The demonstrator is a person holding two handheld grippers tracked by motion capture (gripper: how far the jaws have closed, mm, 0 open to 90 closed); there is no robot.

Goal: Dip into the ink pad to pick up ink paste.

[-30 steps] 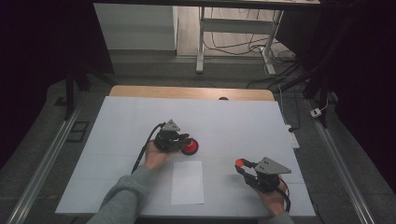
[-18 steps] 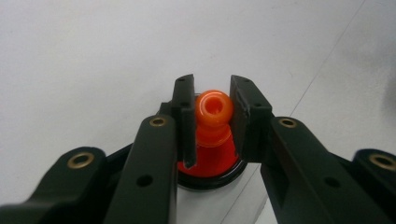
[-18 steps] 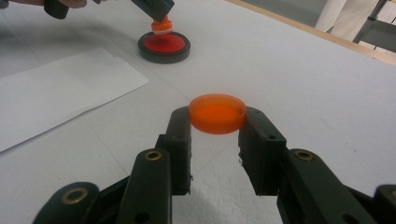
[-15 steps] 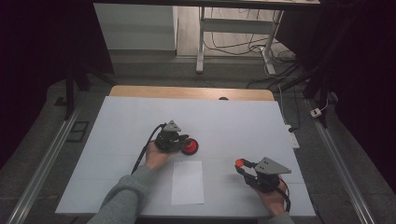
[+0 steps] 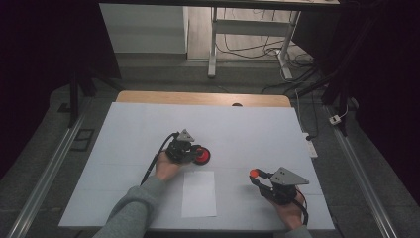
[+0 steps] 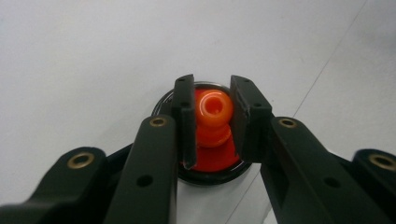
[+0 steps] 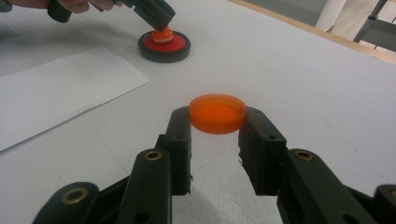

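White table (image 5: 148,129) all around me, with dark floor and a few cables behind it, and a sheet of paper (image 5: 199,193) lying flat between my two hands

My left gripper (image 6: 212,116) points down at a round stamp pad (image 6: 210,165), a black dish with red ink inside. Between my left jaws stands a little orange stamp (image 6: 212,114) with a round knob on top. Both jaws press on its sides, so they are closed tight on it. Its bottom sits down in the red ink right under my jaw tips

My right gripper (image 7: 217,122) is well apart from that, on the other side of the paper. Its jaws are closed on an orange lid (image 7: 217,113), a flat round cap that sits right at my jaw tips, held up off the table

So I think the lid is already off the pad, and the stamp is getting its ink now. What is left, I think, is to lift the stamp, press it on the paper, and put the lid back. No mark shows on the paper yet

Up close the stamp looks shiny and smooth, like a small mushroom, with a ring on top of the knob. It is bright orange and the ink below it is darker red
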